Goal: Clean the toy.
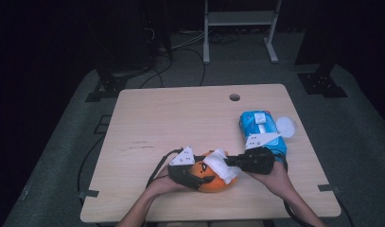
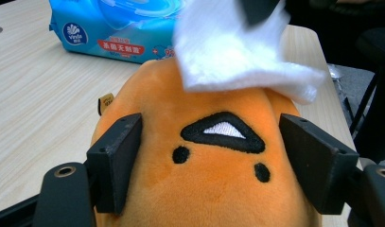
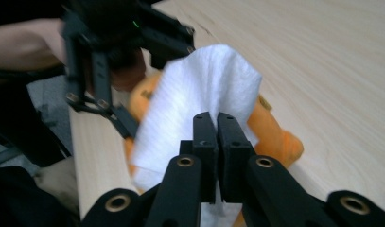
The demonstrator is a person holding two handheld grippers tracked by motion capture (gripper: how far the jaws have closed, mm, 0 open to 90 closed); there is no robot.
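**Wipe on the plush: where it may slip**

The chief risk is that the round orange plush toy with a black stitched face [image 2: 209,156] shifts or rolls under the rubbing. The left tongs [image 2: 209,161] stand either side of it, jaws apart, and whether their pads press the fabric is hard to tell, so a sideways push from the wipe could slide the toy across the pale wooden table [image 1: 180,118], near whose front edge it lies. A second risk is the white folded wet wipe [image 3: 199,99] pulling out of the right tongs [image 3: 217,142], which are clamped together on its lower edge; dragging against the plush pile could tug it free or bunch it up.

In the high view the toy [image 1: 210,178] sits at the near middle of the table, the left tongs [image 1: 192,176] cupping it from the left and the right tongs [image 1: 232,161] coming in from the right. The wipe [image 1: 221,165] drapes over the toy's top, touching it. The blue soft pack of wet wipes [image 1: 262,130] lies further back on the right, clear of the work
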